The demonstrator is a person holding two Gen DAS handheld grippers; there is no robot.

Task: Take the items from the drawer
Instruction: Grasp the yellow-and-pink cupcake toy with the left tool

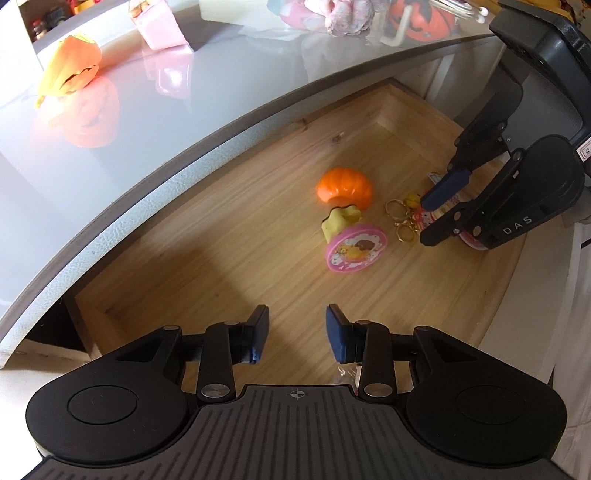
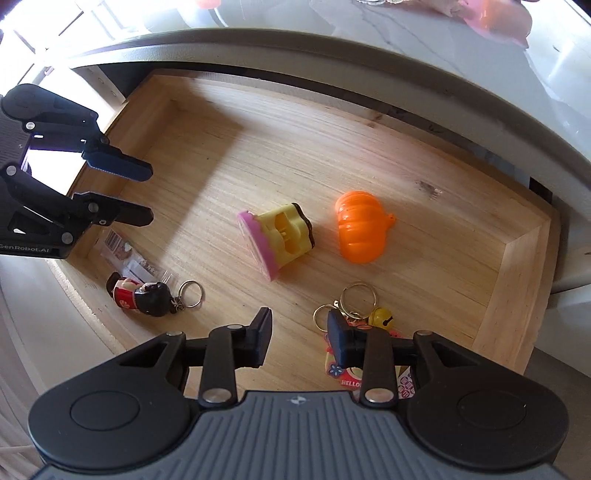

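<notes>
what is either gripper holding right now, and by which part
Nothing is held. The left gripper and right gripper both hang with fingers apart over the wooden drawer; the toys lie loose on its floor.

Glossy grey counter (image 1: 122, 122), beyond the left tool: yellow-orange crumpled toy (image 1: 72, 68), pink box (image 1: 159, 24), orange pumpkin figure (image 1: 424, 18), pale pink bundle (image 1: 347, 14).

The right gripper (image 2: 297, 338) hides most of a pink card (image 2: 345, 376) beside the key rings (image 2: 351, 299); its print is unreadable.
</notes>
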